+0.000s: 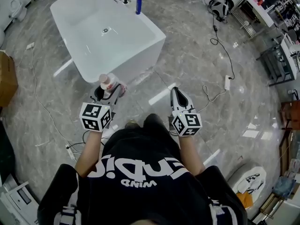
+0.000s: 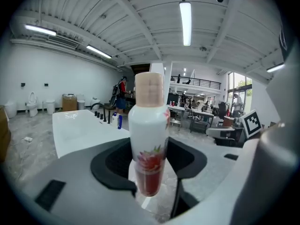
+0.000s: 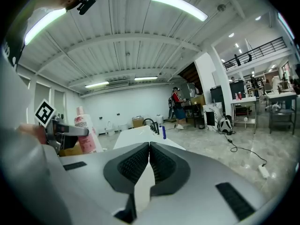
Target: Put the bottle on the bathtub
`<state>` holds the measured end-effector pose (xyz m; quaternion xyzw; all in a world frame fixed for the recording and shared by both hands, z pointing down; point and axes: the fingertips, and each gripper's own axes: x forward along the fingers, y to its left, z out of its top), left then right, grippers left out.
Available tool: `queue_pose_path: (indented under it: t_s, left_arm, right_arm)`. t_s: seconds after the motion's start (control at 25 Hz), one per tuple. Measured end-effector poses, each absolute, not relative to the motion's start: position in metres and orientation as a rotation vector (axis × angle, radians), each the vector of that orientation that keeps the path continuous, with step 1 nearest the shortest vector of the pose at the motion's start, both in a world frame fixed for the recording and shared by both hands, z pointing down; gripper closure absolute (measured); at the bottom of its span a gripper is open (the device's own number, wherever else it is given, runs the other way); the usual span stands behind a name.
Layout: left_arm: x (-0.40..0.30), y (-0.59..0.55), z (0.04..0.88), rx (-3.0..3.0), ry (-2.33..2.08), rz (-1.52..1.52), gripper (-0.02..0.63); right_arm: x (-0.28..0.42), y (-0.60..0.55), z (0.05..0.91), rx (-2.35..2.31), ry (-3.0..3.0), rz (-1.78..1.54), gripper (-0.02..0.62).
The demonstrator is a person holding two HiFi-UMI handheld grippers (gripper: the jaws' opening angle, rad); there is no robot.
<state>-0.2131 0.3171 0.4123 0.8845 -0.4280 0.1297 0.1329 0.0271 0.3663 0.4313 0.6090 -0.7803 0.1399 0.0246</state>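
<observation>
The left hand-held gripper grasps the upright bottle between its jaws, with the bathtub just ahead of it. The right hand-held gripper, beside it, is clenched on nothing.

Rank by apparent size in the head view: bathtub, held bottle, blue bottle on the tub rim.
Largest to smallest:
bathtub
held bottle
blue bottle, though farther away, so the two bottles' ranking is unsure.
</observation>
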Motion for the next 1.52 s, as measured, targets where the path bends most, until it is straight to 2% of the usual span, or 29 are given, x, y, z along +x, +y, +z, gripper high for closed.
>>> queue_pose_path:
  t_s: [0.64,1.52]
  left_arm:
    - [-0.182,0.239,0.43,2.606,-1.156,0.4,0.382]
    - [-0.102,0.014,0.405,2.544,-1.322,0.368,0.382]
  right_arm:
    - [0.052,0.302,0.446,1.928,-2.356,0.47,0.571]
    - [0.125,0.058,0.434,1.736,-2.467,0.519,0.571]
